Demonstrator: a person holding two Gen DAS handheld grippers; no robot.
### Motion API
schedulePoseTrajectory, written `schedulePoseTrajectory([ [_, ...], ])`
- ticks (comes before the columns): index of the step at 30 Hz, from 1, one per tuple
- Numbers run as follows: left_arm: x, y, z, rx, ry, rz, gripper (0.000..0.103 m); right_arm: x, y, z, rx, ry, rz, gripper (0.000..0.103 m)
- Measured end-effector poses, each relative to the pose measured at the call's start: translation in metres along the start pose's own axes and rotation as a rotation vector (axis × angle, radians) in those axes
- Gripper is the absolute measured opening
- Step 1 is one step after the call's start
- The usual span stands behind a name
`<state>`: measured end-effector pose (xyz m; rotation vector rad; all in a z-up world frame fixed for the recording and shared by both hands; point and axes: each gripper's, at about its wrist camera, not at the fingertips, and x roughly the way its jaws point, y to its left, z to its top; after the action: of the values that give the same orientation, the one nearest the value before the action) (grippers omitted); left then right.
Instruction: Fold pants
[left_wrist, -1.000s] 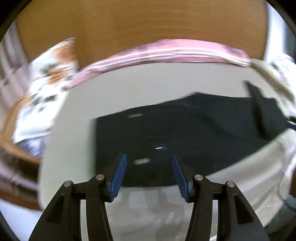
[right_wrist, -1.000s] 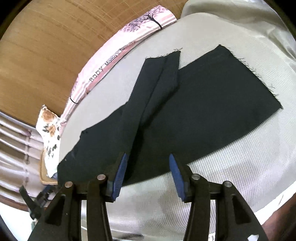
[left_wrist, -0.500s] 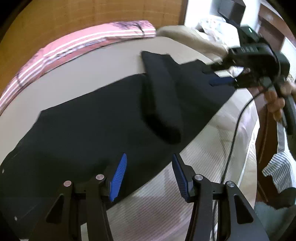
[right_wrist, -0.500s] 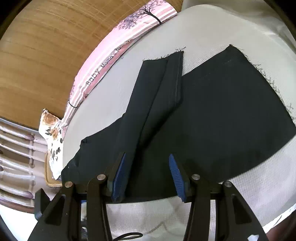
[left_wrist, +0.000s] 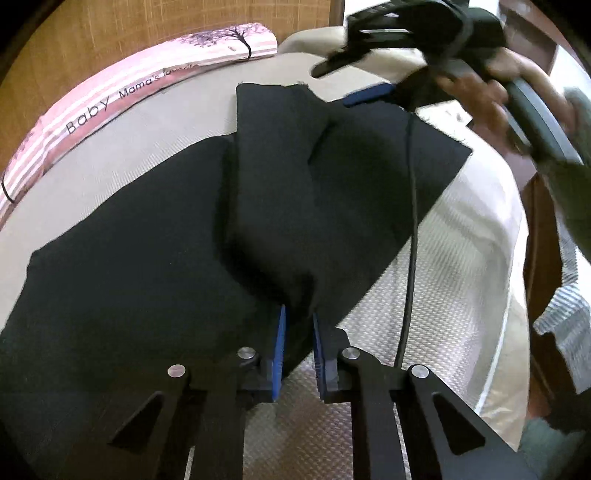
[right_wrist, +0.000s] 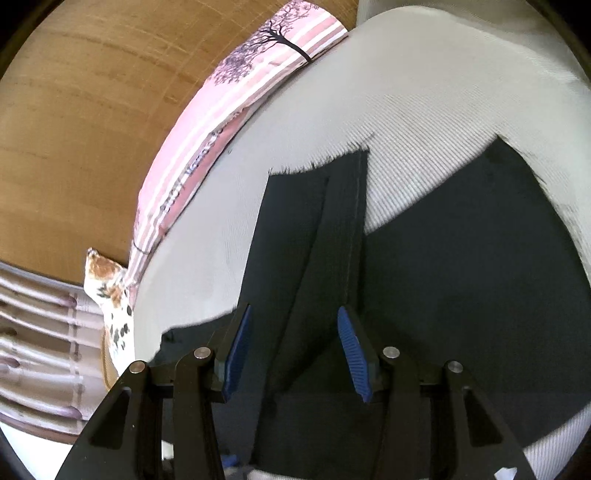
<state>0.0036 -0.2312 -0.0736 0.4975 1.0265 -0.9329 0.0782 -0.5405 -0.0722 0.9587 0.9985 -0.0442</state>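
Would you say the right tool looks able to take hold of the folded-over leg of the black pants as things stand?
Probably yes. The right tool stands open directly over the folded-over leg of the black pants, with nothing between them. The left tool, closing on the pants' near edge, is clear of that spot.

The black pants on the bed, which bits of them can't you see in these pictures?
- Waist end of the black pants: left wrist view, cut off by the picture's lower left edge.
- Near edge of the pants: right wrist view, hidden behind the right hand-held gripper.
- Fabric pinched by the closing left hand-held gripper: how many layers, too dark to tell.
- The person's hand: left wrist view, blurred.
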Motion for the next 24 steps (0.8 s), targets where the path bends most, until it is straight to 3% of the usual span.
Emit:
schedulePoseTrajectory([
  [13,-0.001,0.021,-0.003,-0.110,-0.016,-0.098,0.011,0.062,0.000,0.067,0.008,-0.010,-0.017,0.043],
  [14,-0.001,0.022,-0.004,-0.118,-0.017,-0.105,0.011,0.064,0.002,0.069,0.000,-0.012,-0.016,0.041],
  [19,0.000,0.024,-0.004,-0.134,-0.021,-0.116,0.011,0.082,0.004,0.080,0.008,-0.002,-0.020,0.010],
  [24,0.000,0.022,-0.005,-0.134,-0.024,-0.112,0.011,0.079,0.020,0.081,-0.012,-0.010,-0.011,0.005],
])
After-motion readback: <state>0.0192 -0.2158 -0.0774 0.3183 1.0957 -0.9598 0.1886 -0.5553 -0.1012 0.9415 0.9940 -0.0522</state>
